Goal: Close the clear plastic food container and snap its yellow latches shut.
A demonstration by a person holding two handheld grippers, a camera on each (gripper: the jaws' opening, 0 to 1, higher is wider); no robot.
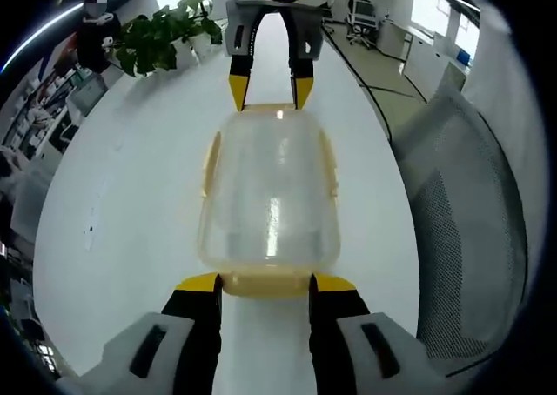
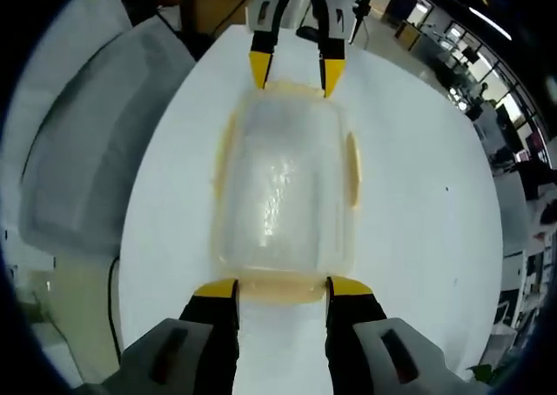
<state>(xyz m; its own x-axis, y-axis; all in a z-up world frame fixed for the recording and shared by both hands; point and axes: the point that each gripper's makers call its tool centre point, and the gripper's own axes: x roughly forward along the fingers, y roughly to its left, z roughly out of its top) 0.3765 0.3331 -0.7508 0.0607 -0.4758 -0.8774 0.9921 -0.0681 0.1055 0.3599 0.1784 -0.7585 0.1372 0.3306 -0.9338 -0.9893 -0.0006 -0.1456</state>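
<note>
Both grippers face each other across the container (image 1: 270,195), one at each short end. In the left gripper view the left gripper (image 1: 265,283) has its jaws spread, the yellow tips resting at the two corners of the near end latch (image 1: 265,284), which lies between them; nothing is clamped. The right gripper (image 1: 271,86) stands at the far end of the container, jaws likewise apart, tips at the far end latch (image 1: 270,110).

In the right gripper view the same holds mirrored: right gripper (image 2: 283,289) open around its near latch (image 2: 280,289), left gripper (image 2: 295,71) open at the opposite end.

As to progress, the clear lid seems seated on the container, so the closing itself looks done. The long-side latches (image 1: 330,164) appear folded against the walls, though whether they are fully snapped is too blurred to tell. The end latches look like the step in hand; both probably still need pressing home.

The container lies on the white table (image 1: 130,195), roughly midway across it. Beyond the container's far end in the left gripper view stand green plants (image 1: 161,34); to the container's right side is a grey mesh chair (image 1: 470,230).
</note>
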